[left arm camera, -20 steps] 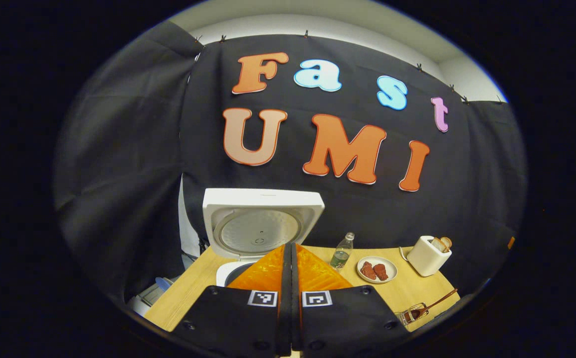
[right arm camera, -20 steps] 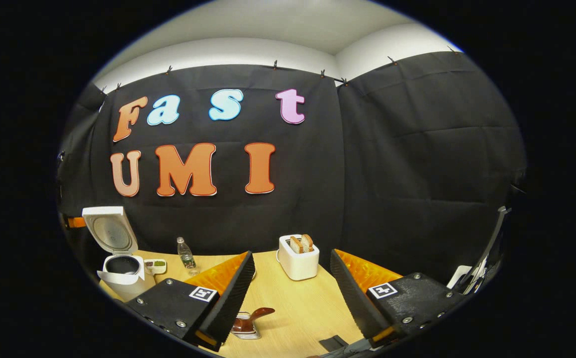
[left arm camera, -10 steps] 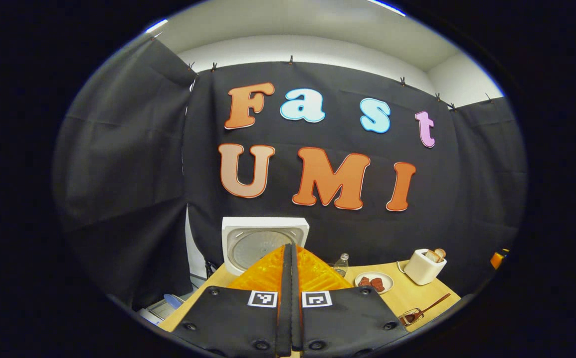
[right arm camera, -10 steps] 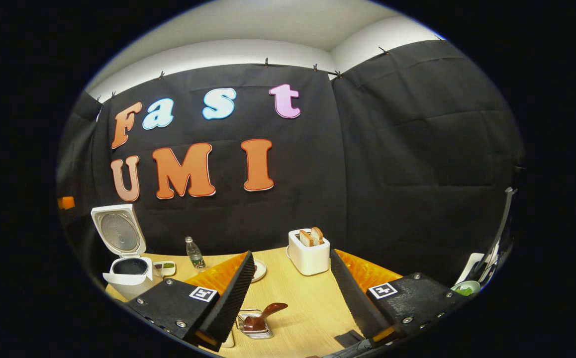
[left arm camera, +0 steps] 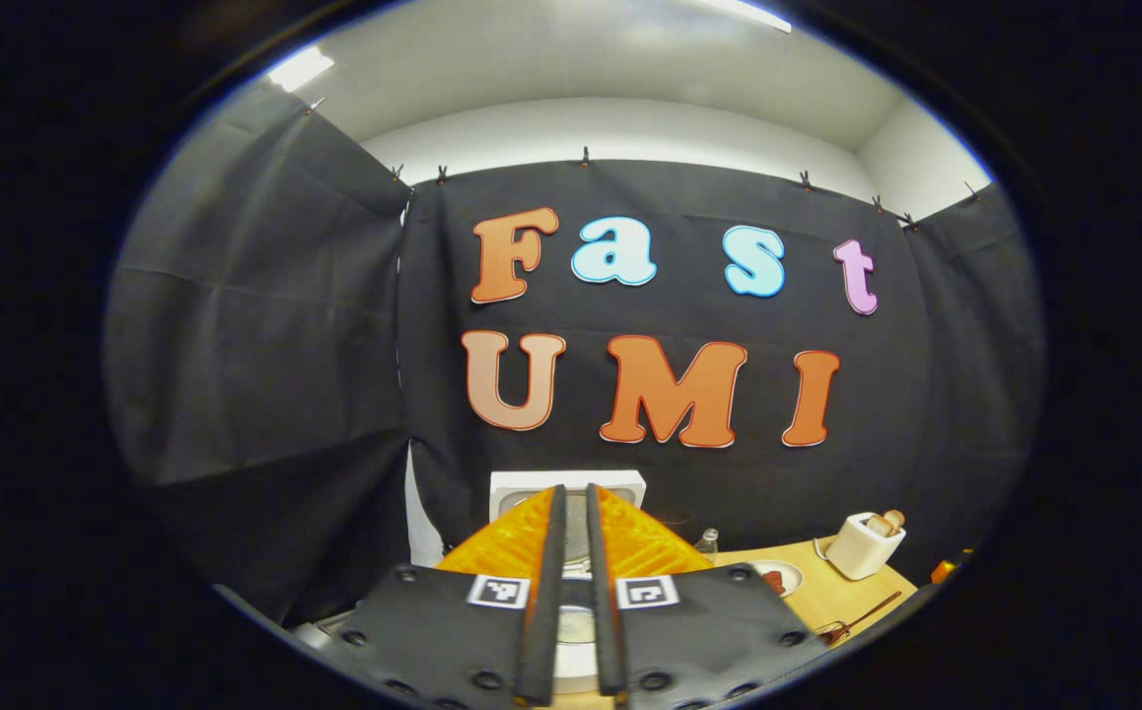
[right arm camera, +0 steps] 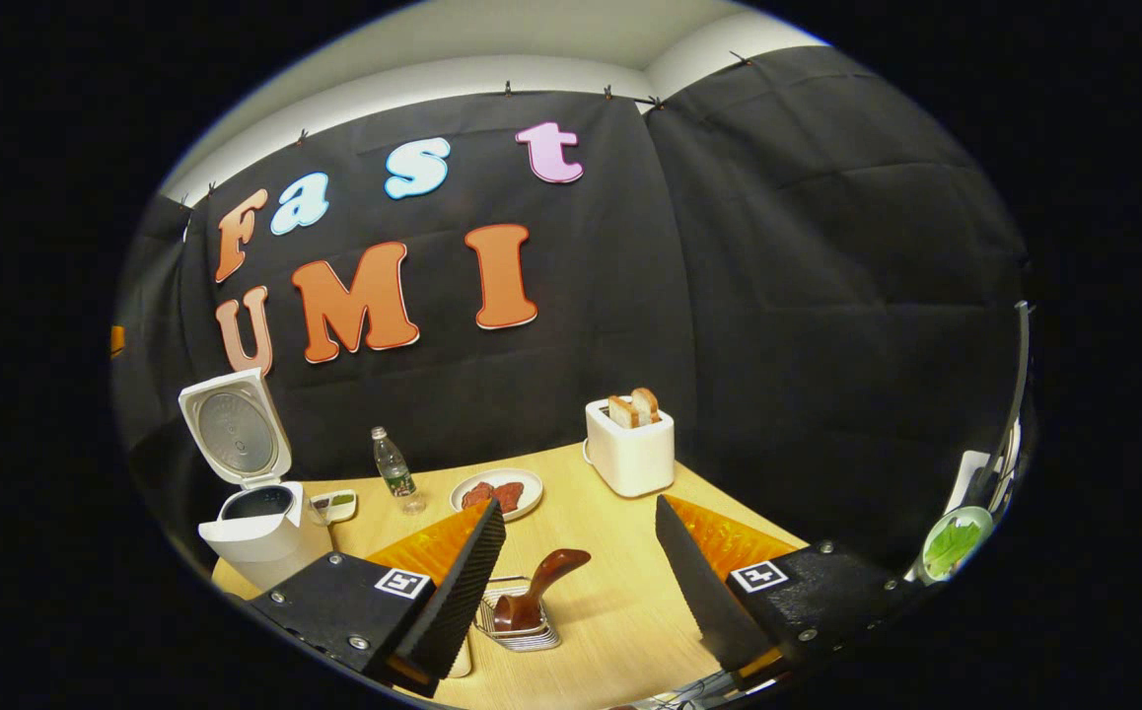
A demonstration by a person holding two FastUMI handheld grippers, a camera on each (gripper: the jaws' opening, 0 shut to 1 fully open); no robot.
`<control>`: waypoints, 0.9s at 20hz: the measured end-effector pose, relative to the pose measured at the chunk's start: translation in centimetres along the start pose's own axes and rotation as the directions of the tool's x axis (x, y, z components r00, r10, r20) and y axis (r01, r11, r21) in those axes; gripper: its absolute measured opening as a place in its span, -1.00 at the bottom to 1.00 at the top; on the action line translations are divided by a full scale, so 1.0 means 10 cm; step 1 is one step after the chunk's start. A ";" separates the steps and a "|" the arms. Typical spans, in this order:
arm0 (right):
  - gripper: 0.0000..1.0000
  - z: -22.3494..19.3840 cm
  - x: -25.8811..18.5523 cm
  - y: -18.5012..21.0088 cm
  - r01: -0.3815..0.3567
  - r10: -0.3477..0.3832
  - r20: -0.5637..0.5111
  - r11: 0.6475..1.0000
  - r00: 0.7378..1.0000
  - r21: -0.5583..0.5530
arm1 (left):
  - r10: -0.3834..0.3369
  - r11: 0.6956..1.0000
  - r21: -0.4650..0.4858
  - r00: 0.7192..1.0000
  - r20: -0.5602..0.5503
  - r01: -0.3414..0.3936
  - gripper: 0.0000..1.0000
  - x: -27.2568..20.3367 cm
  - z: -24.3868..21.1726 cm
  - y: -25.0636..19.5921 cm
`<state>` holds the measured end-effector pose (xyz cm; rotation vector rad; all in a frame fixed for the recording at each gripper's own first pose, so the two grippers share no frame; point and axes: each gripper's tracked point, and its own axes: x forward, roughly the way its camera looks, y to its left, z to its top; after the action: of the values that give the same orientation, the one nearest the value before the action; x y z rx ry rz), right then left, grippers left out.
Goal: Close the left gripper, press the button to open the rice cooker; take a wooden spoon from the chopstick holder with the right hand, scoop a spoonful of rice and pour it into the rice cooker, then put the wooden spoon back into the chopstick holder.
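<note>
The rice cooker (right arm camera: 253, 532) is standing open at the surface's (right arm camera: 610, 602) left end, lid up. The wooden spoon (right arm camera: 536, 582) is resting in its chopstick holder (right arm camera: 522, 631), between your right gripper's (right arm camera: 581, 552) wide-apart, empty fingers. Your left gripper's (left arm camera: 571, 552) fingers are showing a narrow gap, holding nothing.

Even, bright light from a ceiling lamp (left arm camera: 300, 69); soft shadows on the table (right arm camera: 620, 611). Both views sharp at centre, strongly bent toward the edges, no glare.
</note>
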<state>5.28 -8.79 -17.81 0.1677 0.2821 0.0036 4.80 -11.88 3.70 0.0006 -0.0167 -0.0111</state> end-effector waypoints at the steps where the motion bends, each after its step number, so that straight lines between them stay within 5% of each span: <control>1: 0.90 -0.07 0.04 0.01 -0.005 0.005 -0.018 1.000 1.000 0.000 | 0.003 1.000 0.001 1.000 0.001 -0.003 -0.28 0.01 0.00 0.02; 5: 1.00 -0.38 0.20 0.00 -0.017 0.018 -0.088 1.000 0.996 0.013 | -0.003 1.000 0.006 1.000 0.010 0.002 1.00 -0.03 0.01 -0.04; 12: 0.83 -0.83 0.56 0.04 -0.027 0.045 -0.201 0.996 0.978 0.089 | 0.004 1.000 0.017 1.000 -0.022 -0.003 0.99 0.00 -0.10 -0.05; 18: 0.40 -0.98 0.86 0.17 -0.021 0.089 -0.256 0.966 0.963 0.257 | 0.003 1.000 0.021 0.999 -0.046 -0.002 0.99 0.01 -0.13 -0.10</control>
<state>10.82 -5.31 -29.14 0.4302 0.5466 0.0463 4.92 -12.87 2.39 0.0215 0.0287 -0.0083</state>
